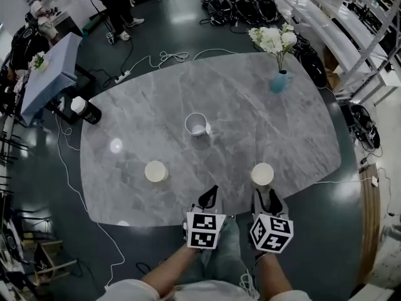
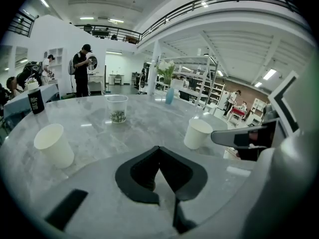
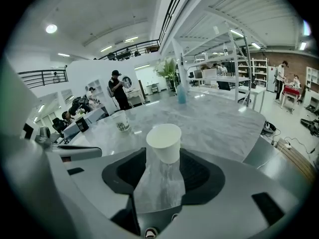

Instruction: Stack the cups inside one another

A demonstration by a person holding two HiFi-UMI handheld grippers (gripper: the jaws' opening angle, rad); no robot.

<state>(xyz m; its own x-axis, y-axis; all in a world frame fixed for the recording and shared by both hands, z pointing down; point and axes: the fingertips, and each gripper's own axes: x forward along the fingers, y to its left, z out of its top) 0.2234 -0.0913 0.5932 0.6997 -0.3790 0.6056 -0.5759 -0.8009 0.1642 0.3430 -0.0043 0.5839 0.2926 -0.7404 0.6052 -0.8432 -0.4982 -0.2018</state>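
The table [image 1: 156, 105] is grey veined stone, polished and reflective. Just ahead of the right gripper [image 1: 267, 197] stands a matt white paper cup [image 1: 262, 174]; farther beyond, a translucent plastic cup [image 1: 197, 123].

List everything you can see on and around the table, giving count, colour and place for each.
table: one, grey marble, fills the middle of the head view.
paper cups: two, white; one near left, the other near right, just ahead of the right gripper.
printed cup: one, pale with a dark print, table centre.
vase: one, blue, holding white flowers, far right of the table.
cables: several, white and black, on the floor.
people: a few, beyond the table.
left gripper: one, jaws shut, empty, near edge.
right gripper: one, jaws open, gripping nothing.
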